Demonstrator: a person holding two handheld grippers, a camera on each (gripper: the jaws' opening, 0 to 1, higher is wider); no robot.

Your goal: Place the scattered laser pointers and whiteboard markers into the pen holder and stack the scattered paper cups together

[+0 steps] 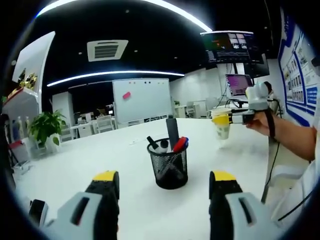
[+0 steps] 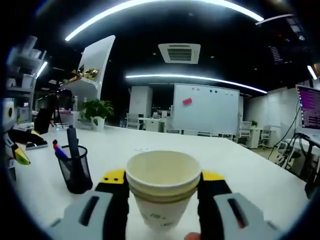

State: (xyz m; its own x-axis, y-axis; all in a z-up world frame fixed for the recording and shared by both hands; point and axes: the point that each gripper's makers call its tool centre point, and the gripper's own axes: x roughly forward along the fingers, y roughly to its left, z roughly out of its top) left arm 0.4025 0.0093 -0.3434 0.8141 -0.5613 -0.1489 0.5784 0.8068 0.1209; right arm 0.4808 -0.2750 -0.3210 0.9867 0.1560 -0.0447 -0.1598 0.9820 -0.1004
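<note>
**Paper cups nested in the right tongs, pens already standing in the holder**

Paper cups (image 2: 163, 192) are sitting between the jaws of the right tongs (image 2: 162, 192), which we are seeing clenched on them: at least two rims are showing one inside the other, so the stacking looks done or nearly so. In the left gripper view we are seeing the same right tongs (image 1: 226, 120) coming in from the right, holding the cups (image 1: 221, 126) just above the white surface (image 1: 100, 160), with a person's hand (image 1: 260, 121) behind them. Our left tongs (image 1: 162, 182) are hanging released, jaws well apart with nothing between them, facing the pen holder (image 1: 169, 169).

The holder, a black mesh cup standing upright on the surface, is already carrying several markers (image 1: 180, 144) and a taller dark stick that may be a laser pointer (image 1: 172, 131). In the right gripper view the same pen holder (image 2: 75, 170) is standing to the left of the cups. We are judging the pen part as finished or close to it, and what remains is chiefly setting the stack down.

We are not able to count the cups exactly, nor tell whether the stack's base is touching the surface. Small objects at the left edge of the right gripper view are too blurred to name, so stray pens there cannot be ruled out.
</note>
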